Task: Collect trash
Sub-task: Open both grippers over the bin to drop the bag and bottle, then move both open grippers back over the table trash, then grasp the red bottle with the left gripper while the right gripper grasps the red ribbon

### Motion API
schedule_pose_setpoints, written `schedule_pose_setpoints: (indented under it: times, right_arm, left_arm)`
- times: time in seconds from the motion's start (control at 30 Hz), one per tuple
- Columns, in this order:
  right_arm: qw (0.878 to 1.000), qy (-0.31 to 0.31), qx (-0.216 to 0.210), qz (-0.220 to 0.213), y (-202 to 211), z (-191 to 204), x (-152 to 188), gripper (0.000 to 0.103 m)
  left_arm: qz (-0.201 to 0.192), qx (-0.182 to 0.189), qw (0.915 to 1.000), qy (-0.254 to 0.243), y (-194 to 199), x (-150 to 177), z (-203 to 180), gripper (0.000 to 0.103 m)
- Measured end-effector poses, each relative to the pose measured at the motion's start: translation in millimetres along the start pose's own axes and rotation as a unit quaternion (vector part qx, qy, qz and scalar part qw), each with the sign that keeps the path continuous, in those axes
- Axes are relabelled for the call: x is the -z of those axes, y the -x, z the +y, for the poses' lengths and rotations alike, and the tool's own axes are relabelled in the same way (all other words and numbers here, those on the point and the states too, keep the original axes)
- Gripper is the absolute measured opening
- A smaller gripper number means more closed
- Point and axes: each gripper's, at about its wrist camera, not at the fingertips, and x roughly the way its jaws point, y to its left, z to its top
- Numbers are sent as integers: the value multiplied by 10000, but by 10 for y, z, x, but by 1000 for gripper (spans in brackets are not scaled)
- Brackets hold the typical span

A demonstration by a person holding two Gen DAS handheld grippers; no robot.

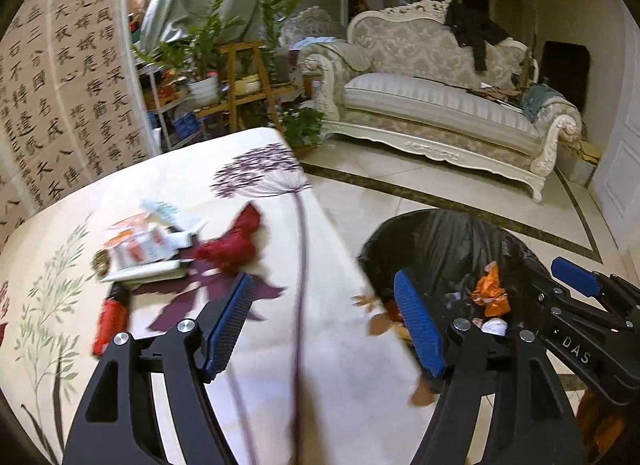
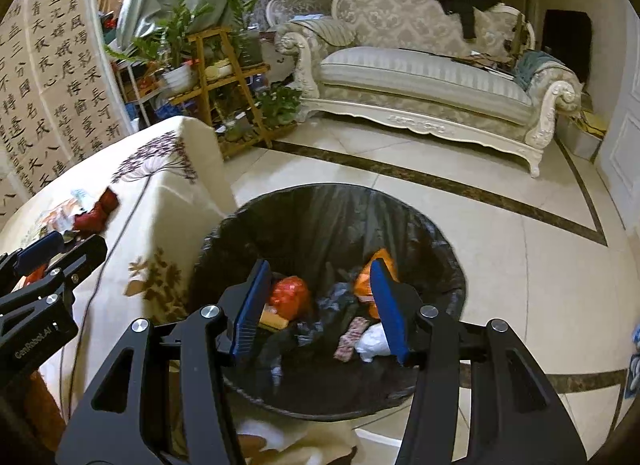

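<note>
A bin lined with a black bag [image 2: 320, 201] stands on the floor beside a table under a flowered cloth [image 1: 340, 385]. In the bin lie a red-orange bag [image 2: 290, 295], an orange wrapper [image 2: 366, 277] and a white tissue [image 2: 372, 341]. My right gripper [image 2: 320, 301] hangs open over the bin with nothing between its fingers. My left gripper [image 1: 324, 305] is open and empty above the table's right edge. On the cloth ahead of it lie a crumpled red wrapper [image 1: 236, 241], white and orange packets [image 1: 144, 245] and a small red tube [image 1: 110, 321].
A cream sofa [image 1: 432, 97] with dark clothes on it stands across the tiled floor. A wooden plant stand [image 1: 240, 85] with potted plants and a calligraphy screen [image 1: 68, 85] rise behind the table. The bin [image 1: 440, 241] sits close to the table's corner.
</note>
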Motion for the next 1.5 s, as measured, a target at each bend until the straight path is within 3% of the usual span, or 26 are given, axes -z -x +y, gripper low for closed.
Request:
schedule_pose_setpoints:
  times: [0.27,0.63,0.83,1.03,1.1,1.5]
  right_arm:
    - [9988,319,-373,40,27,432,7,51]
    - [9936,766,-824,116,8,987,-10,51]
    - [9912,893,-960,176,-60,1197,-50,51]
    - [9886,992,-1117,194,-121,1391,-117,51]
    - [9877,1025,-1164,189,-147,1462,-143,51]
    - [9836,1051,-1429,322,-345,1801,-290,51]
  left_arm:
    - [22,-471,9983,334,142,95,524,71]
    - [227,-1136,9893,890,64,199,1296,71]
    - [519,-1022,9879,1044,-81,218,1513,63]
    - [714,-852,9881,1062,-169,249,1559,40]
    - [764,-778,9885,1052,-184,261,1573,26]
    - [639,-675,9880,1231,-19,342,1677,25]
